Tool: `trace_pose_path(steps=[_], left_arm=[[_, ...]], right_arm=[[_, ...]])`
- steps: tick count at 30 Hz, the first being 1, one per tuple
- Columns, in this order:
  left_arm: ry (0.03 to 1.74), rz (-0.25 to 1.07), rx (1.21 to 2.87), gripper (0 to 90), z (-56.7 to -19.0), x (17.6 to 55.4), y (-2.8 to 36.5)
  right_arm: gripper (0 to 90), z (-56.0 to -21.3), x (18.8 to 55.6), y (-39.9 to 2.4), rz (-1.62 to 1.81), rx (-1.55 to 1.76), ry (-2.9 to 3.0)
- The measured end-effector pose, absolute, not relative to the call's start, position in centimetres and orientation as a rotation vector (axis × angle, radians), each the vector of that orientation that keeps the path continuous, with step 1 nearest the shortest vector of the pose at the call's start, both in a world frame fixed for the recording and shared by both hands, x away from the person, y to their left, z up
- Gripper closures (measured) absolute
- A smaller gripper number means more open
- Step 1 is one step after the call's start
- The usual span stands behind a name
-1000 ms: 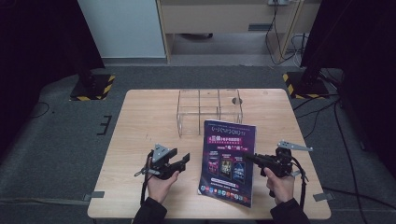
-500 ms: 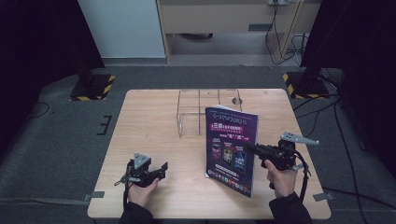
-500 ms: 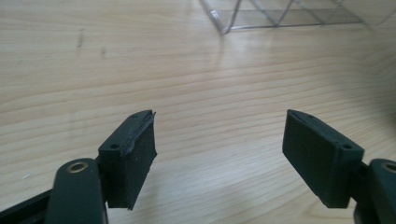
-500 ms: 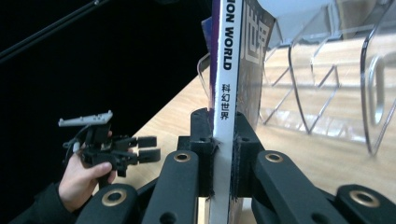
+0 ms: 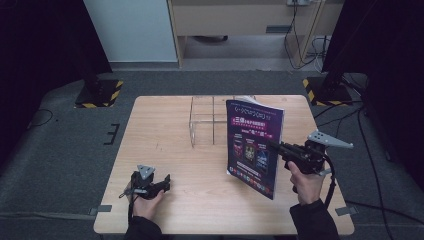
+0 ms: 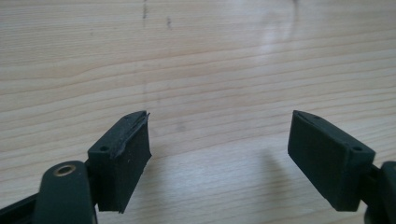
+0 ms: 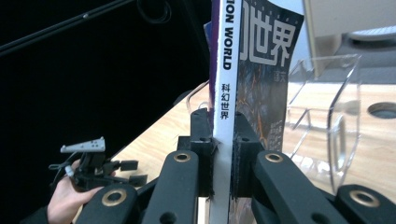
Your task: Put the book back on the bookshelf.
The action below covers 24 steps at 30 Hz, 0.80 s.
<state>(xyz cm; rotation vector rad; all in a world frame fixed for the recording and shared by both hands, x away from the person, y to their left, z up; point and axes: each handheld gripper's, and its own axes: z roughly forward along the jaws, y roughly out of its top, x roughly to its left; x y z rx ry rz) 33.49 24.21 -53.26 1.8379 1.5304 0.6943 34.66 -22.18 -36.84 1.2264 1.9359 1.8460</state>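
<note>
A magazine (image 5: 254,142) with a blue-purple cover stands tilted on the table, lifted at its right edge. My right gripper (image 5: 276,147) is shut on its spine (image 7: 223,140), the two pads pressing either side of the white spine. Close behind the magazine stands a clear acrylic rack (image 5: 212,121), whose curved walls (image 7: 327,121) appear to the right in the right gripper view. At the table's near left my left gripper (image 5: 165,181) lies low over the wood; its jaws have just been opening and stand wide with bare wood between the pads (image 6: 123,158).
The wooden table (image 5: 160,135) has its front edge just below both hands. Black stands with yellow-striped bases (image 5: 97,92) flank the far corners. Cables trail from the right gripper down the table's right side.
The right gripper has risen, raising the magazine from lying flat to standing tilted. The left gripper let go of the magazine's left edge, moved left and toward the front edge, and opened.
</note>
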Motion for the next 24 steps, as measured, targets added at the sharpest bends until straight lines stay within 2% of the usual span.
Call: trace_pose_path(steps=[16, 24], left_arm=[[1.571, 0.686, 1.866, 16.5, -53.5, 34.0, 24.2], [1.568, 0.676, 1.877, 13.1, -53.5, 34.1, 24.2]], right_arm=[[82.9, -34.1, 36.1, -22.5, 1.772, 1.187, 1.840], [82.9, -34.0, 37.3, -22.4, 1.753, 1.202, 1.786]])
